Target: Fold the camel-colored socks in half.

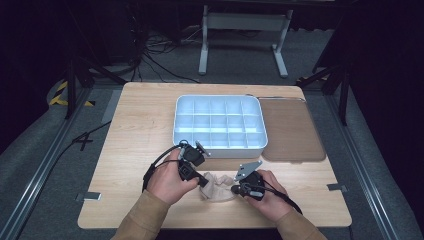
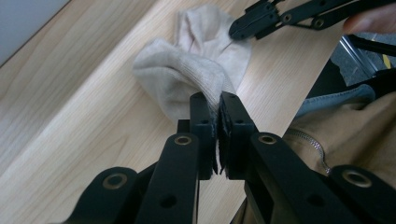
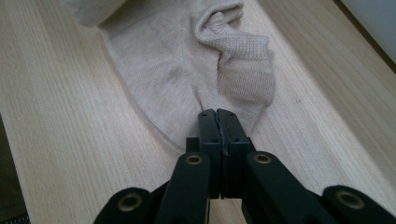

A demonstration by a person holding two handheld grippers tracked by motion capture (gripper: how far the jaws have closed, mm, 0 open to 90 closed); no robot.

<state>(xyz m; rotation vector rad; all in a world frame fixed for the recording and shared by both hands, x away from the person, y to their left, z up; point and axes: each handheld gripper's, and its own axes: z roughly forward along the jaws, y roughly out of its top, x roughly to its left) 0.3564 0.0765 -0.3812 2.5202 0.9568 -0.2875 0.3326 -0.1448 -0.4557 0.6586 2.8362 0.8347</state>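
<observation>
A beige knitted sock [image 1: 216,187] lies crumpled on the wooden table near its front edge, between my two hands. My left gripper [image 2: 218,100] is shut on one end of the sock [image 2: 180,77], and the fabric bunches up ahead of its jaws. My right gripper [image 3: 217,114] is shut on the other end of the sock [image 3: 187,56], pinching the cloth's edge against the table. In the high view the left gripper [image 1: 204,180] sits at the sock's left and the right gripper [image 1: 234,189] at its right. The right gripper's jaws also reach into the left gripper view at the top.
A white tray [image 1: 220,145] with several empty compartments stands behind the hands at the table's middle. Its brown lid [image 1: 292,131] lies flat to the right of it. Bare wood stretches to the left of the tray. The table's front edge runs just under my forearms.
</observation>
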